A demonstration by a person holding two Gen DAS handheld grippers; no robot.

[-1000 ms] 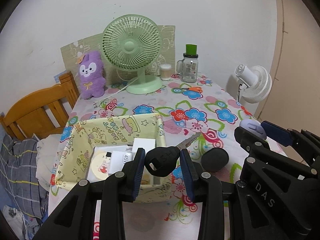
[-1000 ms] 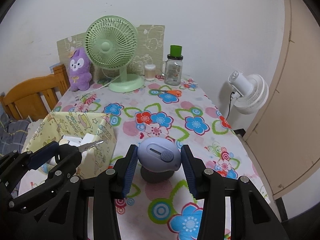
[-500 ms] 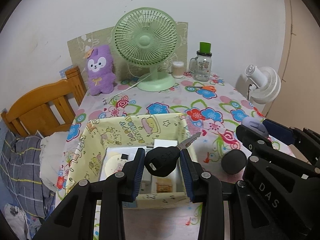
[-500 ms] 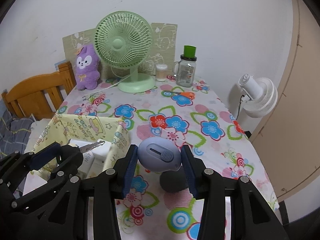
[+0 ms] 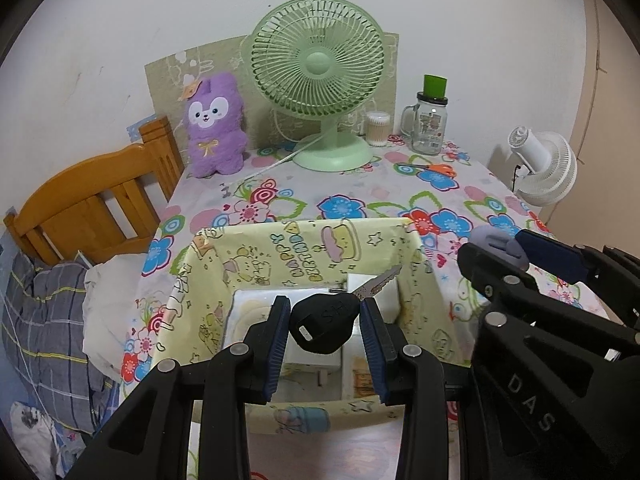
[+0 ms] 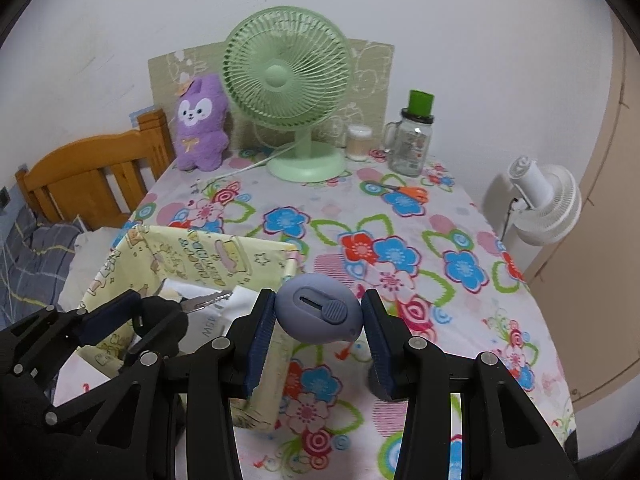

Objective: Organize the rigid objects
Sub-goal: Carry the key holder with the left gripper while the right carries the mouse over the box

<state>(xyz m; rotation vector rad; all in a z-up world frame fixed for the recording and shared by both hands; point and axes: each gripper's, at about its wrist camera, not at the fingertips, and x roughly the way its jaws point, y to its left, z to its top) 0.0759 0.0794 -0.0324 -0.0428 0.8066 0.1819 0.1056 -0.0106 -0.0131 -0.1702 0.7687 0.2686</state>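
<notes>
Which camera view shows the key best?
The left wrist view: the key sits centred in the left claw, black head and metal blade visible. The right wrist view shows only its blade tip at the edge.

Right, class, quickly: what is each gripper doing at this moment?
Left gripper: shut on the black-headed key, above the yellow box.
Right gripper: shut on the lilac box cutter.

Key and cutter held over yellow box.
Black-headed key (image 5: 325, 327), blade pointing up-right, above the open yellow box (image 5: 304, 248) near worktop's left front edge; grey-blue oval cutter (image 6: 319, 314) over its right wall.
</notes>
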